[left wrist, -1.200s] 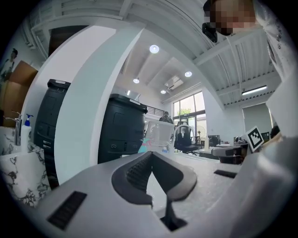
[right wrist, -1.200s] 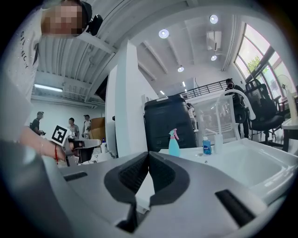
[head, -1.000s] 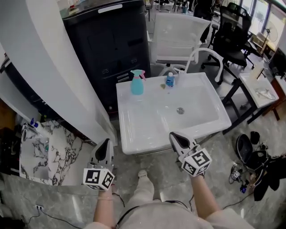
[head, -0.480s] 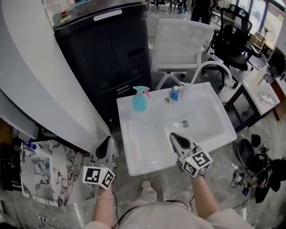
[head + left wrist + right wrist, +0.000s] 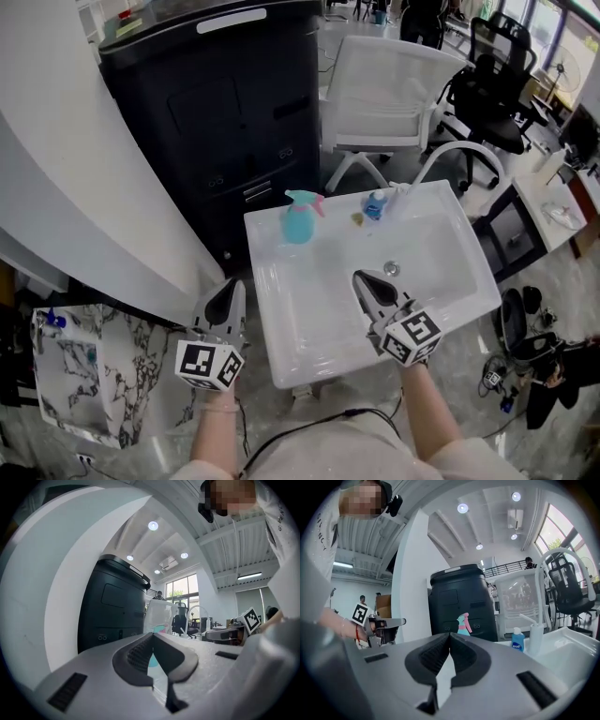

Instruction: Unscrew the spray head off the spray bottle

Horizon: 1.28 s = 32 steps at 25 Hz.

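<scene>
A teal spray bottle [image 5: 299, 222] with a teal and pink spray head stands upright at the back left of a white sink [image 5: 281, 300]. It also shows in the right gripper view as the spray bottle [image 5: 463, 624], far ahead of the jaws. My left gripper [image 5: 225, 299] hangs shut and empty left of the sink's front corner. Over the sink's front part my right gripper [image 5: 367, 284] is shut with nothing in it. Both are well short of the bottle. In the left gripper view only a sliver of the bottle [image 5: 158, 630] shows behind the shut left gripper [image 5: 151, 639].
A small blue bottle [image 5: 375, 203] and a white faucet [image 5: 448, 157] stand at the sink's back edge. Behind the sink are a black cabinet [image 5: 225, 103] and a white chair [image 5: 394, 84]. A white curved wall [image 5: 84, 178] rises at left. Office chairs and a table lie at right.
The view has shifted, so the sink and bottle now sit lower and nearer to both grippers. Both grippers stay shut and empty.
</scene>
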Each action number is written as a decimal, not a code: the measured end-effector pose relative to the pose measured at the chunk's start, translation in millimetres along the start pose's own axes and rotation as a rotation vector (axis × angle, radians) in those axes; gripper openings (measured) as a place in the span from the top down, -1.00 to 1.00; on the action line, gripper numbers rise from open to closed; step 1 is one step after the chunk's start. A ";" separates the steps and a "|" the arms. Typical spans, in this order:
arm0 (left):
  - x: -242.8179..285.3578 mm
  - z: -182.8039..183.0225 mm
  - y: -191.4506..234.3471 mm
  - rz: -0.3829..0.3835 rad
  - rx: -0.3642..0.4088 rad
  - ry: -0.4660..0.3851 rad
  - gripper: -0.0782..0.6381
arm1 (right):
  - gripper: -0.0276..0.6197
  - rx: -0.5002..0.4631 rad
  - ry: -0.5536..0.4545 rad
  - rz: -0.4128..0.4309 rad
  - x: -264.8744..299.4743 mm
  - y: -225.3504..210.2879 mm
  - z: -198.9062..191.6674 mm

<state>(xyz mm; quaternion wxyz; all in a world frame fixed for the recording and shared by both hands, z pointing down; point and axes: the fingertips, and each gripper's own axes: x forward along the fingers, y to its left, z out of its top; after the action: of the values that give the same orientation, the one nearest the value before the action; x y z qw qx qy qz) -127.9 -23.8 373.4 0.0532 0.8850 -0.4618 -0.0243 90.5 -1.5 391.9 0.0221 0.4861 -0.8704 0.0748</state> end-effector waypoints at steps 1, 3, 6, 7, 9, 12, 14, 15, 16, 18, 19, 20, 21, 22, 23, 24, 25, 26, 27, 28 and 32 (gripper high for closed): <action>4.4 -1.9 -0.4 0.000 -0.006 0.001 0.77 | 0.90 -0.003 0.005 0.004 3.6 -2.0 0.9; 13.7 -4.9 -3.0 -0.004 -0.019 0.002 0.77 | 0.90 -0.012 0.017 0.012 10.6 -6.7 2.5; 28.4 -6.0 -4.3 -0.011 -0.030 -0.001 0.77 | 0.90 -0.019 0.024 0.026 23.7 -15.7 4.8; 34.2 -5.4 -3.2 -0.011 -0.029 -0.003 0.77 | 0.90 -0.021 0.022 0.033 29.3 -19.3 6.5; 45.7 -4.0 -0.5 -0.007 -0.025 -0.006 0.77 | 0.90 -0.022 0.017 0.050 40.8 -25.7 10.4; 63.5 -5.3 0.5 -0.016 -0.038 -0.006 0.77 | 0.91 -0.021 0.017 0.080 55.9 -36.1 13.9; 76.6 -9.5 0.7 -0.024 -0.051 0.000 0.77 | 0.89 -0.018 0.022 0.103 66.7 -43.4 16.4; 83.0 -12.0 1.7 -0.023 -0.053 0.005 0.77 | 0.89 -0.018 0.024 0.114 72.8 -46.5 17.5; 89.3 -14.6 3.1 -0.021 -0.054 0.011 0.77 | 0.87 -0.020 0.027 0.125 79.0 -49.3 18.2; 100.8 -21.1 4.9 -0.021 -0.055 0.025 0.77 | 0.79 -0.024 0.034 0.148 90.6 -53.6 18.6; 106.1 -25.1 5.1 -0.023 -0.055 0.033 0.77 | 0.75 -0.024 0.038 0.161 95.8 -55.3 18.6; 111.3 -29.2 5.1 -0.027 -0.054 0.042 0.77 | 0.73 -0.023 0.041 0.174 100.8 -56.9 18.5; 116.3 -32.9 5.0 -0.032 -0.054 0.050 0.77 | 0.70 -0.020 0.043 0.185 105.7 -58.4 18.3; 121.2 -36.3 4.7 -0.036 -0.051 0.058 0.76 | 0.67 -0.015 0.044 0.197 110.5 -59.7 17.8; 125.9 -39.5 4.2 -0.041 -0.046 0.067 0.75 | 0.64 -0.010 0.044 0.210 115.0 -60.6 17.3; 130.6 -42.5 3.6 -0.047 -0.039 0.077 0.66 | 0.59 -0.007 0.043 0.223 119.1 -61.0 17.3; 135.5 -45.8 2.9 -0.054 -0.033 0.089 0.54 | 0.56 -0.004 0.042 0.236 123.0 -61.2 17.9; 140.8 -49.4 2.3 -0.060 -0.027 0.103 0.42 | 0.53 0.000 0.039 0.249 126.8 -61.4 18.8; 146.4 -53.4 1.6 -0.065 -0.019 0.119 0.32 | 0.50 0.005 0.035 0.262 130.7 -61.7 19.6; 152.3 -57.4 0.6 -0.069 -0.005 0.135 0.24 | 0.47 0.008 0.032 0.274 134.7 -62.2 20.4; 179.3 -73.2 -6.7 -0.083 0.102 0.209 -0.11 | 0.40 0.000 0.037 0.321 152.6 -62.1 22.7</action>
<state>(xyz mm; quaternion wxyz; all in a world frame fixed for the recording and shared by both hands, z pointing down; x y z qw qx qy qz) -13.1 -161.8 446.4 0.0548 0.9026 -0.4176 0.0894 63.7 -165.7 393.2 0.0258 0.3392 -0.9364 0.0864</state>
